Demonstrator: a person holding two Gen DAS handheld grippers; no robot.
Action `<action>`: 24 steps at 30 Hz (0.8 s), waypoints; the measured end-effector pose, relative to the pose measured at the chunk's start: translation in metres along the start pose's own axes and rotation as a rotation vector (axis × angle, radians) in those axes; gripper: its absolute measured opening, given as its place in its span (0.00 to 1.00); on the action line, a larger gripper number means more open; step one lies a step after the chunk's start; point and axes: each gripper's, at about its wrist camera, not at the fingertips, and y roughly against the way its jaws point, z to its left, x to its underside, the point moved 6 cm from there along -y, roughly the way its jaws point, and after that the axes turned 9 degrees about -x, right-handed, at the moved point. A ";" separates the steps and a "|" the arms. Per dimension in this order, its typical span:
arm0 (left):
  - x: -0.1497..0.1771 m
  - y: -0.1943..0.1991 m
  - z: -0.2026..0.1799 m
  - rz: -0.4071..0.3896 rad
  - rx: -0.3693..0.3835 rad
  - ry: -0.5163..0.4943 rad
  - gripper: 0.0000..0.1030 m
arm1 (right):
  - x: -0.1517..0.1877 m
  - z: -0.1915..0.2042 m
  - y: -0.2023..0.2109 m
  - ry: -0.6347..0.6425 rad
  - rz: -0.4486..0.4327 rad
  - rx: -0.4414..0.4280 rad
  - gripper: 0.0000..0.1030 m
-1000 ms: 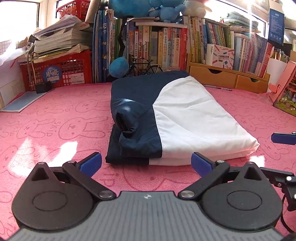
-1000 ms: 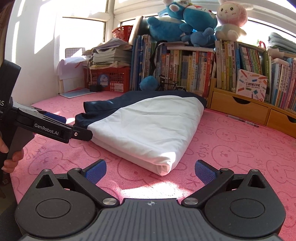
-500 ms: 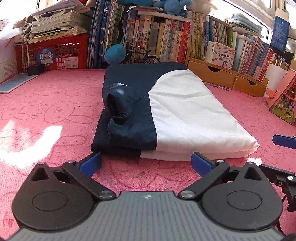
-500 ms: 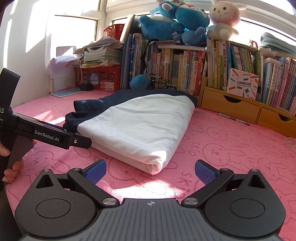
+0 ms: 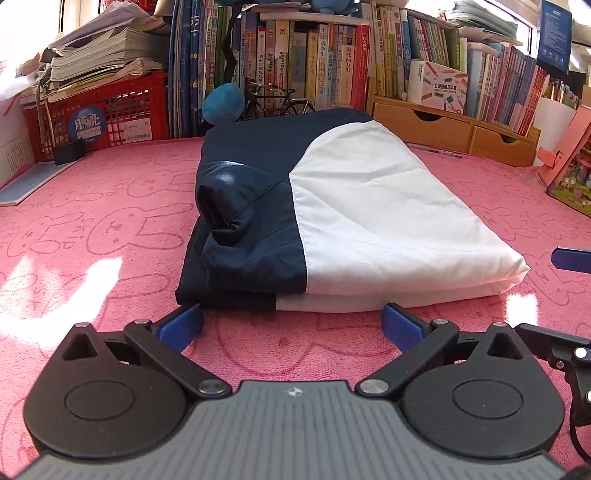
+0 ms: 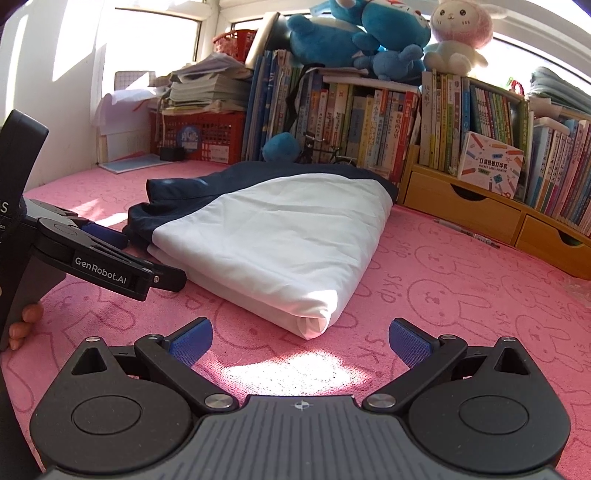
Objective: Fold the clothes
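A folded navy and white garment [image 5: 332, 218] lies on the pink bunny-print cloth [image 5: 92, 236]. My left gripper [image 5: 291, 325] stands open just short of its near edge, with nothing between the fingers. In the right wrist view the same garment [image 6: 280, 236] lies ahead, its white folded corner closest. My right gripper [image 6: 301, 339] is open and empty, a little short of that corner. The left gripper [image 6: 110, 236] shows at the left there, held by a hand [image 6: 26, 321]. One blue pad of the right gripper [image 5: 572, 258] pokes in at the right edge of the left wrist view.
Bookshelves [image 5: 332, 66] and a wooden drawer unit [image 5: 454, 129] line the back. A red crate [image 5: 99, 114] with stacked papers stands at the back left, plush toys [image 6: 369, 33] sit on the books, and a pink box [image 5: 569, 162] leans at the right.
Both grippers have moved forward toward the garment, so it fills more of each view. Their fingers stayed open and the garment has not moved.
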 end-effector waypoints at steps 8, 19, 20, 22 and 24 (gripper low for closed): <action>0.000 0.000 -0.007 0.008 -0.028 -0.052 1.00 | 0.001 -0.008 0.000 -0.041 0.003 -0.024 1.00; -0.003 0.007 -0.010 -0.068 -0.034 -0.183 1.00 | 0.001 -0.011 -0.001 -0.060 0.009 -0.036 1.00; -0.004 0.007 -0.011 -0.083 -0.035 -0.196 1.00 | 0.001 -0.010 -0.002 -0.055 0.012 -0.037 1.00; -0.005 0.004 -0.011 -0.074 -0.030 -0.200 1.00 | 0.001 -0.009 -0.002 -0.047 0.016 -0.036 1.00; -0.004 0.003 -0.010 -0.060 -0.023 -0.186 1.00 | 0.001 -0.008 -0.003 -0.040 0.018 -0.032 1.00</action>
